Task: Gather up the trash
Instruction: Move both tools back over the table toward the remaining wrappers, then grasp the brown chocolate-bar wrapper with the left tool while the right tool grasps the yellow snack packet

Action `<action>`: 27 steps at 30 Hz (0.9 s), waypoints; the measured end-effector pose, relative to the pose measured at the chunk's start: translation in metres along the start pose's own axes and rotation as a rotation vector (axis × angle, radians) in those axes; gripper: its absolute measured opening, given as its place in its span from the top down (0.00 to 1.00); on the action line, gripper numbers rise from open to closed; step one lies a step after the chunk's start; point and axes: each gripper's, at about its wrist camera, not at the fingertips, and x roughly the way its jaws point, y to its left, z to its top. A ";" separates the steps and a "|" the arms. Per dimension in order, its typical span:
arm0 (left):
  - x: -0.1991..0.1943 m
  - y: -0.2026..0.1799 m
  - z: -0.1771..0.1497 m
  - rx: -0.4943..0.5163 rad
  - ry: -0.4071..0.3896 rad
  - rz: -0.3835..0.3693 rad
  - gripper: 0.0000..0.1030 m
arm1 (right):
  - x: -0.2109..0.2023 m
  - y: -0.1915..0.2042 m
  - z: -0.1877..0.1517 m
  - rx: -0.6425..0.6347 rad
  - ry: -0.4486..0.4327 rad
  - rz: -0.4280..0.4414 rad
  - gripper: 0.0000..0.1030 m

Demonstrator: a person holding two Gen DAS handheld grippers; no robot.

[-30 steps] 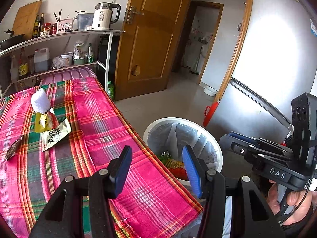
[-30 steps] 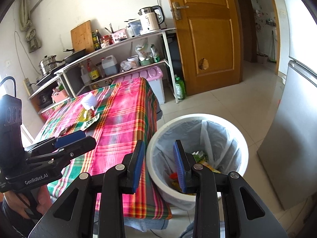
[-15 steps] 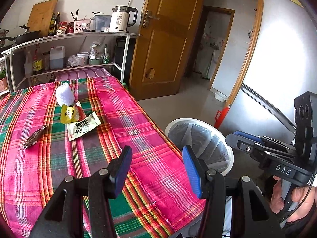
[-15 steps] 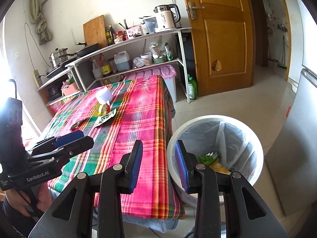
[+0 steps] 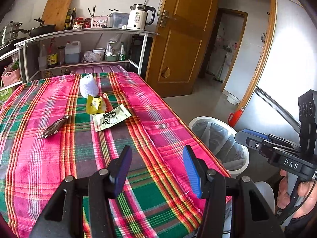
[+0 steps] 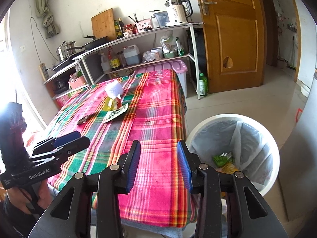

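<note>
A: Pink-and-green plaid cloth covers the counter (image 5: 59, 158). Trash on it: crumpled white tissue wad (image 5: 88, 85), yellow snack packet (image 5: 97, 103) touching it, pale printed sachet (image 5: 111, 118) just beside that, dark brown wrapper (image 5: 54, 126) off on its own.

B: Grippers?

A: Left gripper (image 5: 156, 164) has its blue pads apart, nothing between, hovering over the near end of the cloth. Right gripper (image 6: 158, 163) likewise apart and empty, over the counter's near edge.

B: Bin?

A: White round bin with clear liner (image 6: 233, 150) on the floor, just beside the counter's near corner. Green and yellow scraps sit in the bottom, so I'd say part of the job is done.

B: Step in hand?

A: Looks like the reach for the next piece. All four items lie well apart from both grippers, toward the far half.

B: Next move needs what?

A: Go forward and down. The sachet is nearest but lies flat, so a finger tip probably has to scrape under an edge. The tissue stands up and should be easier. Loose cloth might bunch if pinched.

B: Room?

A: Kitchen. White metal shelf (image 5: 79, 33) behind the counter with kettle, bottles and cutting board. Wooden door (image 5: 184, 39), tiled floor (image 6: 237, 103), grey fridge on the right.
</note>
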 end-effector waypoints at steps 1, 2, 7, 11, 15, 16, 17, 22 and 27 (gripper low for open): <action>-0.001 0.004 0.000 -0.005 -0.002 0.008 0.47 | 0.003 0.002 0.001 -0.004 0.003 0.005 0.62; -0.001 0.008 0.000 -0.009 -0.004 0.016 0.47 | 0.006 0.004 0.002 -0.007 0.006 0.010 0.62; -0.005 0.031 0.003 -0.030 -0.019 0.060 0.46 | 0.024 0.018 0.009 -0.033 0.027 0.046 0.62; -0.008 0.051 0.008 -0.043 -0.033 0.097 0.47 | 0.039 0.028 0.016 -0.052 0.043 0.072 0.62; -0.010 0.073 0.014 -0.052 -0.045 0.134 0.46 | 0.056 0.042 0.026 -0.073 0.059 0.098 0.62; -0.009 0.078 0.016 -0.052 -0.046 0.143 0.46 | 0.060 0.046 0.027 -0.078 0.061 0.105 0.62; -0.008 0.083 0.017 -0.052 -0.045 0.153 0.46 | 0.064 0.049 0.029 -0.083 0.064 0.110 0.61; -0.001 0.109 0.024 -0.057 -0.033 0.192 0.46 | 0.086 0.064 0.040 -0.108 0.083 0.133 0.58; 0.012 0.134 0.029 -0.059 -0.005 0.221 0.46 | 0.111 0.076 0.051 -0.125 0.102 0.137 0.57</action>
